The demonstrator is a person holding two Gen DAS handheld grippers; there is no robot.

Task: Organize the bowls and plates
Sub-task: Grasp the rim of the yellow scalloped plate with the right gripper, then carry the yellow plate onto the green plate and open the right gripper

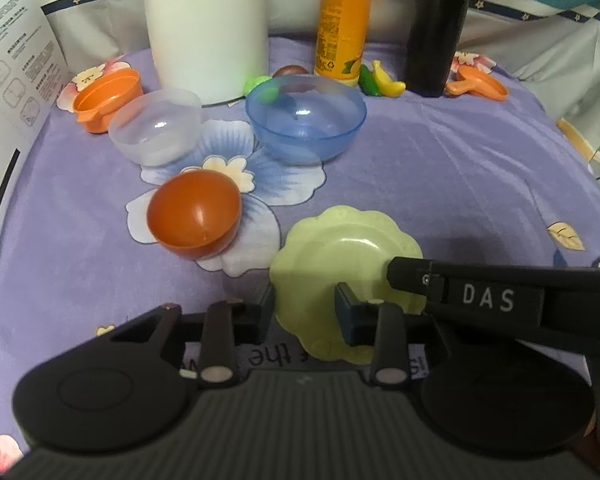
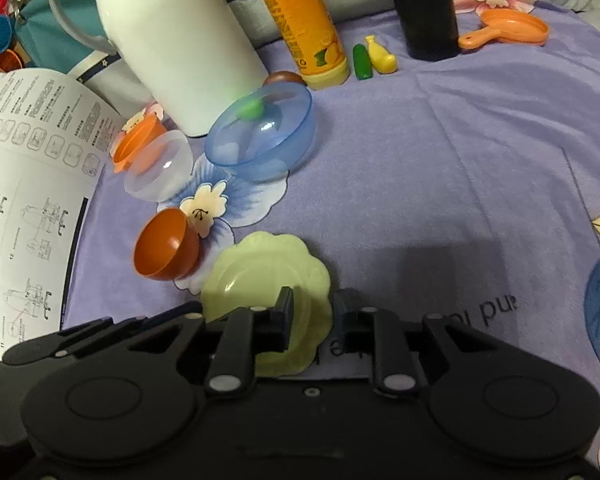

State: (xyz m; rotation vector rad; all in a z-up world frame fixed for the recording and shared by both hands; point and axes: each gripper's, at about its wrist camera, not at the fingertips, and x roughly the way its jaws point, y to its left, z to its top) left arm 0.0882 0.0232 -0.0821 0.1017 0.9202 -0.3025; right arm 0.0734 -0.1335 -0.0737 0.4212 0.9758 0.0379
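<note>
Nearest to you, the pale green scalloped plate (image 1: 340, 264) lay on the purple flowered cloth (image 1: 460, 168), and both pairs of fingers had it. Your left gripper (image 1: 306, 312) stood narrow across the plate's near edge, one finger off its left rim and the other over its face, pads against it. Your right gripper (image 2: 310, 320) was likewise drawn in narrow over the plate's right rim (image 2: 316, 292), its left finger lying on the plate and its right finger just outside the edge. In the left view the right gripper's arm crossed the plate from the right.

Just beyond the plate the red-orange bowl (image 1: 194, 216) lay tipped on its side. Farther off stood the clear bowl (image 1: 156, 126) and the blue bowl (image 1: 306, 120), with a small orange cup (image 1: 108, 100) beside the clear one.
</note>
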